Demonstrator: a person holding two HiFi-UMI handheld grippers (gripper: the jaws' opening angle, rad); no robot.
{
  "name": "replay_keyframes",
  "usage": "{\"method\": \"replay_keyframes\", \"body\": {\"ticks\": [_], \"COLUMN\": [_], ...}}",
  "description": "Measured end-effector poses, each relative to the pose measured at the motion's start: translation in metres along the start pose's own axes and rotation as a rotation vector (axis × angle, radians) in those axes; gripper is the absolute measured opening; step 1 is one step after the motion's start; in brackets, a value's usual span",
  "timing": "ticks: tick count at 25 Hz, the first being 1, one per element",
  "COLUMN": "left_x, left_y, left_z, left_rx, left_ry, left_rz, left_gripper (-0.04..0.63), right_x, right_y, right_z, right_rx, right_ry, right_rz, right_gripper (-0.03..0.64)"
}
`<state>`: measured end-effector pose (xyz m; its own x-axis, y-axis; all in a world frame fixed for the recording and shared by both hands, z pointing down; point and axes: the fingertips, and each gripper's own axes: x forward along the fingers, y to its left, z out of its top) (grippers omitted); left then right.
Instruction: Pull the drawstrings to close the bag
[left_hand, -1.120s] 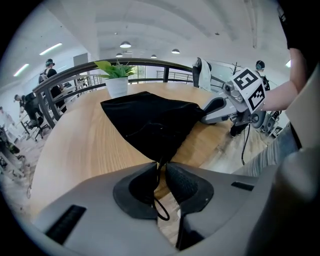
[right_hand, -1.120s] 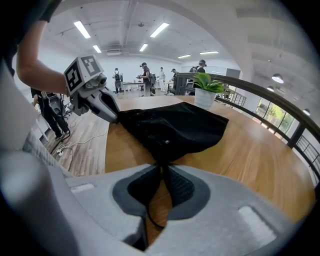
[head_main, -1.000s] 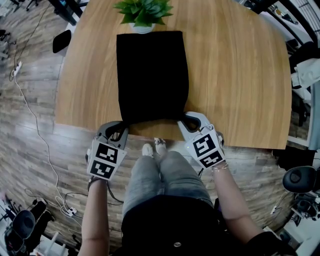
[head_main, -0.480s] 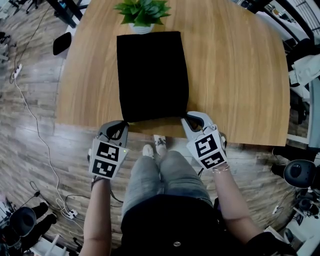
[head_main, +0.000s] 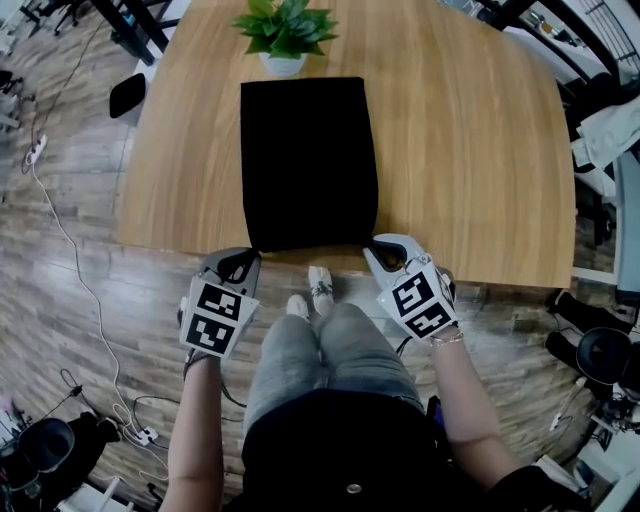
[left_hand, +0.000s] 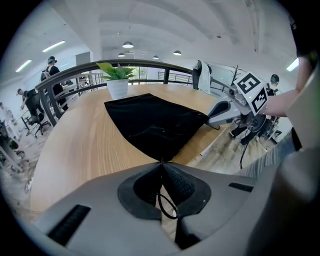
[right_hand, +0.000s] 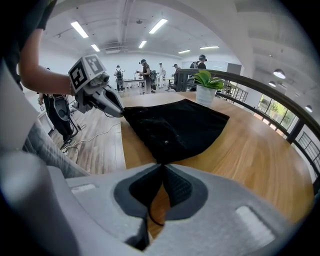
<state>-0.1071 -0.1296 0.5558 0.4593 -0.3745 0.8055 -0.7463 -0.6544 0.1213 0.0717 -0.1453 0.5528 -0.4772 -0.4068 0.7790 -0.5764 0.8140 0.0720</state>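
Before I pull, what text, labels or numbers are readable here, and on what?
None is readable.
Bag: plain black, no label.
Plant pot: plain white.
Marker cubes on left gripper and right gripper: black-and-white square patterns, no letters or digits.

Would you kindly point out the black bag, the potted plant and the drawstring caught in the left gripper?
black bag (head_main: 308, 165), head view, middle of its fabric.
potted plant (head_main: 285, 28), head view, on its green leaves.
drawstring (left_hand: 159, 202), left gripper view, on its loose loop.
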Motion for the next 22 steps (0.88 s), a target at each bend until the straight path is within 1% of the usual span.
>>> {"method": "replay_keyframes", "body": {"ticks": [3,5,6,11,12,13,18,22], "left_x": [0.001,0.002,0.002,0.001,0.000,-0.001,-0.002,-0.005], "left_y": [-0.007,-0.010,-0.010,-0.011,-0.011,-0.010,-0.010,-0.012], "left_z": [-0.005,-0.006,-0.007,-0.008,-0.008,-0.008,-0.008,-0.011], "left_rx": [-0.023,-0.028,-0.028,-0.031,-0.031,-0.031,-0.024,-0.017], "left_ry": [0.003,0.005,0.006,0.004,0.003,0.003,0.007,0.016], "left_rz": [-0.020,-0.028,-0.029,-0.023,-0.021,-0.019,-0.019,-0.026], "left_gripper": [0.020,0.021,0.021,0.021,0.021,0.021,0.021,0.021], "right_x": [0.002,0.004,0.005,0.002,0.001,0.001,-0.001,-0.009], "right_y": [0.009,0.014,0.015,0.010,0.009,0.009,0.008,0.004], "right_z": [-0.006,-0.008,-0.009,-0.011,-0.012,-0.013,-0.014,-0.010], "right_rx": [0.056,0.078,0.075,0.016,0.009,0.001,-0.032,-0.037], "right_ry": [-0.006,-0.007,-0.005,0.039,0.048,0.055,0.076,0.060], "right_rz": [0.039,0.064,0.068,0.017,0.006,-0.004,-0.005,-0.015], "right_gripper": [0.017,0.067,0.081,0.080,0.069,0.011,0.011,0.011]}}
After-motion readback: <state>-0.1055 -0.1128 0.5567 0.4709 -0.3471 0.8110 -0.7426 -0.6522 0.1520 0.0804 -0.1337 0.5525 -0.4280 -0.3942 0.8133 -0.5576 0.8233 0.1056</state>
